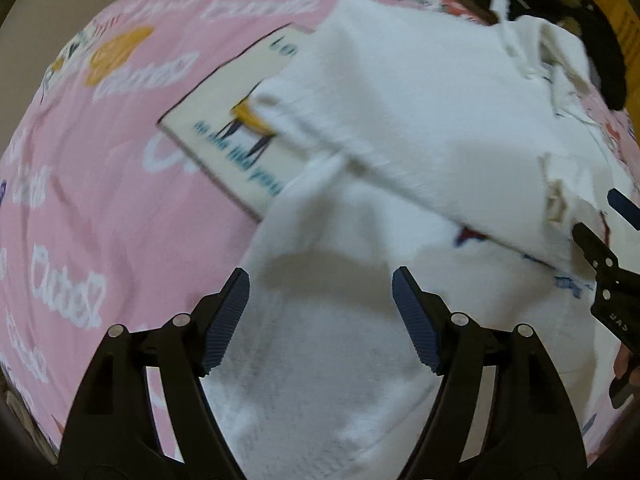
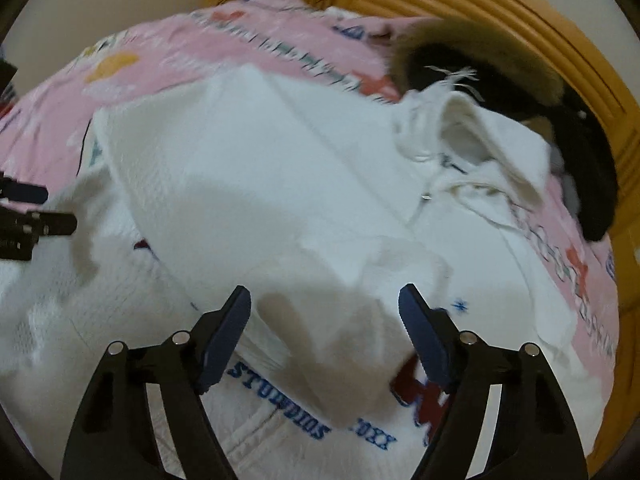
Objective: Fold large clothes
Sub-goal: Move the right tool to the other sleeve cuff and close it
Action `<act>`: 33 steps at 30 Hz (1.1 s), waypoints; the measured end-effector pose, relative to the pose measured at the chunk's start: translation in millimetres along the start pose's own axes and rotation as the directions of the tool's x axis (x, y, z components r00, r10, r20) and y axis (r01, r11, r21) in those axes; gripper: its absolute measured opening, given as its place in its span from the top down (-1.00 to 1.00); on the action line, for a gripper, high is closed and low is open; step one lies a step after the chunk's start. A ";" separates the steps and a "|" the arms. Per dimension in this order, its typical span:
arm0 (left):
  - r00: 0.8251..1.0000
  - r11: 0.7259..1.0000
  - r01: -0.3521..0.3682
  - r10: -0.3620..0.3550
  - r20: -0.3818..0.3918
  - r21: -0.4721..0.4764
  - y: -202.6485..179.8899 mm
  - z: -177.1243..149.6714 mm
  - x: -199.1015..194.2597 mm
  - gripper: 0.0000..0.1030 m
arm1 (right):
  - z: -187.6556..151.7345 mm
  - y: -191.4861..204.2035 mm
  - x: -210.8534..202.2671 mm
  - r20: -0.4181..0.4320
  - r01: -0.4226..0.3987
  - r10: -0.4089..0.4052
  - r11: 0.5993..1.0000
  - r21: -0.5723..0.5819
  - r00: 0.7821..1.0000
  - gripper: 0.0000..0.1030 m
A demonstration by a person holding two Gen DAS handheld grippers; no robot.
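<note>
A large white hooded garment (image 1: 400, 120) with blue lettering lies spread on a pink bed cover (image 1: 100, 160). One side is folded over the body. It also shows in the right wrist view (image 2: 248, 184), with its hood (image 2: 480, 132) at the far right. My left gripper (image 1: 320, 308) is open above the garment's near left edge, holding nothing. My right gripper (image 2: 324, 324) is open above a folded sleeve (image 2: 336, 320) near the blue lettering. The right gripper also shows at the right edge of the left wrist view (image 1: 616, 272), and the left gripper at the left edge of the right wrist view (image 2: 28, 212).
A cream printed panel (image 1: 236, 128) on the cover sticks out from under the garment's left side. A black fur-trimmed coat (image 2: 540, 92) lies beyond the hood. A wooden headboard (image 2: 520, 20) runs along the far right.
</note>
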State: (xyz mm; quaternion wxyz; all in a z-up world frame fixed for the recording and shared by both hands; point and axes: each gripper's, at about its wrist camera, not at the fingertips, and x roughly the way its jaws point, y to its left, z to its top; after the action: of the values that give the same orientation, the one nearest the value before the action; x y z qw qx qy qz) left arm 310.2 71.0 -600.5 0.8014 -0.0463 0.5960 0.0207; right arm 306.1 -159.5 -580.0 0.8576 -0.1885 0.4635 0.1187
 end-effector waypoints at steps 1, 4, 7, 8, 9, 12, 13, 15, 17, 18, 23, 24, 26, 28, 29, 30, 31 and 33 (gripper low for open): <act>1.000 1.000 0.007 -0.007 -0.010 -0.010 3.1 -1.1 4.0 -0.41 | 1.5 4.2 3.6 -0.007 -0.007 0.006 1.000 -0.021 1.000 -0.42; 1.000 1.000 0.006 -0.006 -0.022 -0.003 4.9 -3.0 11.3 -0.41 | 0.5 15.3 18.2 -0.051 -0.023 0.019 0.997 -0.080 0.999 -0.42; 1.000 0.999 -0.016 0.016 -0.021 0.034 -0.2 -3.1 17.5 -0.41 | -3.5 17.4 40.0 -0.096 0.045 -0.057 0.992 -0.116 0.994 -0.20; 1.000 0.999 -0.021 0.022 -0.021 0.042 -2.2 -2.9 19.2 -0.43 | -4.6 11.3 45.5 -0.112 0.022 -0.031 0.996 -0.083 0.993 -0.08; 1.000 0.999 -0.019 0.020 -0.023 0.042 -2.8 -2.7 20.6 -0.44 | -5.5 4.1 46.9 -0.113 -0.009 0.004 0.999 -0.042 0.994 0.03; 0.999 0.999 -0.020 0.021 -0.024 0.044 -4.8 -3.5 23.7 -0.44 | -6.5 -16.1 42.5 -0.110 0.005 0.001 0.999 0.048 0.994 0.67; 0.999 0.999 -0.022 0.023 -0.024 0.048 -5.9 -3.4 24.4 -0.45 | -9.5 -32.1 37.1 -0.093 -0.050 0.062 0.990 0.131 0.994 0.70; 0.999 0.998 -0.028 0.029 -0.023 0.055 -7.7 -5.2 24.8 -0.45 | -16.4 -55.7 28.7 -0.080 -0.044 0.064 0.973 0.227 0.995 0.72; 0.999 0.998 -0.031 0.032 -0.025 0.054 -10.5 -5.7 25.5 -0.45 | -27.5 -81.6 15.6 -0.057 -0.028 0.049 0.945 0.325 0.997 0.73; 0.999 0.998 -0.030 0.031 -0.021 0.048 -11.8 -5.9 23.9 -0.45 | -34.0 -94.6 6.4 -0.038 -0.025 0.042 0.925 0.379 0.998 0.74; 1.000 0.999 0.004 -0.005 0.028 0.044 -29.5 1.8 1.3 -0.45 | -64.8 -165.3 -51.3 0.095 -0.063 0.007 0.802 0.594 0.995 0.78; 0.999 0.999 0.006 -0.008 0.041 0.044 -34.6 4.6 -3.0 -0.45 | -66.9 -174.0 -58.2 0.104 -0.052 -0.015 0.794 0.606 0.994 0.78; 0.998 0.999 0.024 -0.027 0.059 0.045 -44.6 12.8 -11.9 -0.45 | -75.0 -197.4 -78.1 0.119 -0.015 -0.081 0.764 0.645 0.990 0.78; 0.996 0.998 0.048 -0.051 0.077 0.042 -53.4 18.6 -18.6 -0.45 | -86.0 -212.7 -93.7 0.118 0.026 -0.144 0.736 0.676 0.983 0.78; 0.994 0.997 0.061 -0.065 0.090 0.043 -59.1 22.0 -22.7 -0.45 | -96.1 -220.5 -101.9 0.107 0.068 -0.193 0.723 0.687 0.975 0.78; 0.993 0.996 0.067 -0.072 0.094 0.051 -65.1 25.0 -23.8 -0.45 | -103.9 -224.9 -104.0 0.095 0.093 -0.220 0.712 0.696 0.971 0.78; 0.994 0.996 0.063 -0.068 0.088 0.065 -71.7 27.8 -21.2 -0.45 | -113.0 -228.9 -103.5 0.079 0.114 -0.238 0.697 0.708 0.968 0.78; 0.996 0.995 0.051 -0.057 0.071 0.087 -79.6 30.0 -12.7 -0.45 | -138.8 -242.3 -87.6 0.029 0.129 -0.224 0.658 0.742 0.974 0.78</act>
State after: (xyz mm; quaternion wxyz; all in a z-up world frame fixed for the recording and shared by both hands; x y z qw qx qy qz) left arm 342.1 -5.0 -575.9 0.8243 -0.0274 0.5650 -0.0246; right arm 246.2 -440.4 -524.1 0.8940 0.1354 0.3998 -0.1506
